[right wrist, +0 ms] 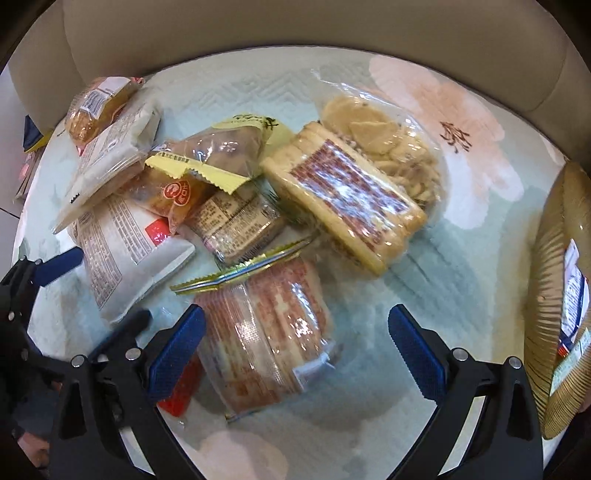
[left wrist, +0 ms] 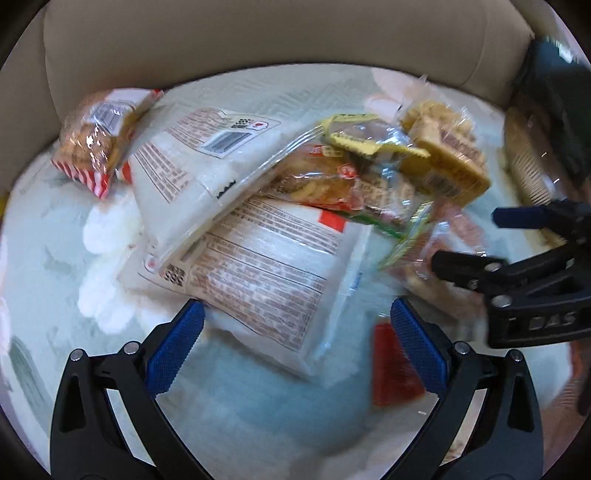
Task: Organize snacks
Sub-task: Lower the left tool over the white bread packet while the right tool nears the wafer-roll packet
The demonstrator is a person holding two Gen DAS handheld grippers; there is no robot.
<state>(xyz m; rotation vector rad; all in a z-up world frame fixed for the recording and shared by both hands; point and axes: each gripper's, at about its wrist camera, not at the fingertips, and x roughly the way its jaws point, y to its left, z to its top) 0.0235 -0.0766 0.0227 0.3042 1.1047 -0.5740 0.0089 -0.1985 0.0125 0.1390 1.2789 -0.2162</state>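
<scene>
So there's a pile of snack packs dumped on a pale blue quilted cover (right wrist: 236,92) with a beige sofa back (right wrist: 295,26) behind it. Both claws are spread wide and pinching nothing.

In the right wrist view, the right gripper (right wrist: 295,341) hangs over the lower middle of the frame, and the clear pack of pink-striped wafers (right wrist: 266,332) lies right between its fingers, closer to the left blue pad. Its long axis runs from upper left to lower right, crimped gold seal up toward the pile. Above it, centre-right, a long pack of tan biscuits (right wrist: 343,192) lies on a diagonal, upper left to lower right. The gold-wrapped round thing (right wrist: 554,295) sits at the right edge, well apart from the claw.

In the left wrist view, the left gripper (left wrist: 295,338) hovers at the lower middle, with the big white bag (left wrist: 266,266), printed back side up, reaching down between the fingers, just beside the left pad. It slants upper left to lower right. A small red packet (left wrist: 391,369) lies just beside the right pad. A red-striped cookie pack (left wrist: 96,140) sits alone at upper left
</scene>
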